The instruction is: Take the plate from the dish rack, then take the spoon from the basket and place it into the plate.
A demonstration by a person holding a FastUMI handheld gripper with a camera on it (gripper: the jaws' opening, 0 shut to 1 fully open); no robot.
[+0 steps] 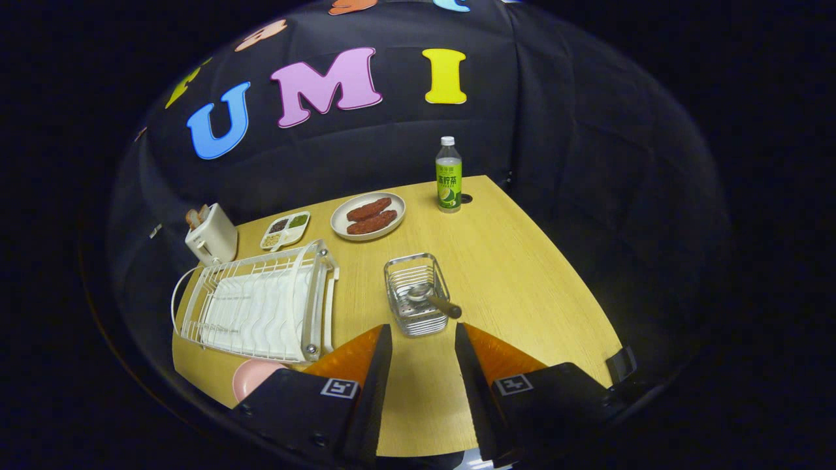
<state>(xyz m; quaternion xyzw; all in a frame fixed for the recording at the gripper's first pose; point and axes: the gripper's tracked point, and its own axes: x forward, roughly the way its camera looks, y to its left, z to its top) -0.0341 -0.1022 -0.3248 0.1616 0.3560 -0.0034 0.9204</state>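
Gripper, fingers standing wide apart and holding nothing, is hovering over the table's near edge. Left to right: pink plate is lying at the near-left corner beside the emptied dish rack (apparently already removed); spoon is resting in the basket just ahead of the fingers, handle leaning outward for grasping.

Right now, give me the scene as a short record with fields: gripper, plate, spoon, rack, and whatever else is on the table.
gripper: gripper open, nothing between the fingers, held above the table
basket: wire basket just ahead of the fingers
spoon: spoon lying in the basket, handle sticking out over its rim
plate: pink plate on the table, beside the near end of the rack
rack: white dish rack, no dishes in it
beyond: toaster, divided dish, food plate, bottle
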